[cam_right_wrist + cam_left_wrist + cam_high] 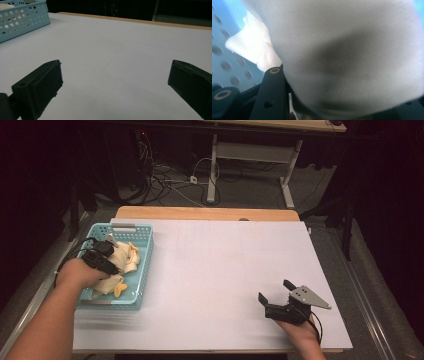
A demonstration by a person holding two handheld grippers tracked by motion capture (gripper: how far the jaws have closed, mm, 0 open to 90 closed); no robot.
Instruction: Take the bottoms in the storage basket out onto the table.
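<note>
High view: our left gripper (111, 241) is down inside the light blue basket (142, 270) at the table's left edge, buried in a heap of cream cloth (126, 256) with an orange patch (120, 290) near the basket's front. In the left gripper view, white knit fabric (347, 57) lies against one jaw; we cannot tell whether the jaws have closed on it. We judge the cloth light, soft and limp, likely to drape and drag neighbouring folds, so a pinch on a bunched fold high on the heap should hold best. Our right gripper (276, 292) rests on the white table (215, 270), jaws wide apart, holding nothing.
</note>
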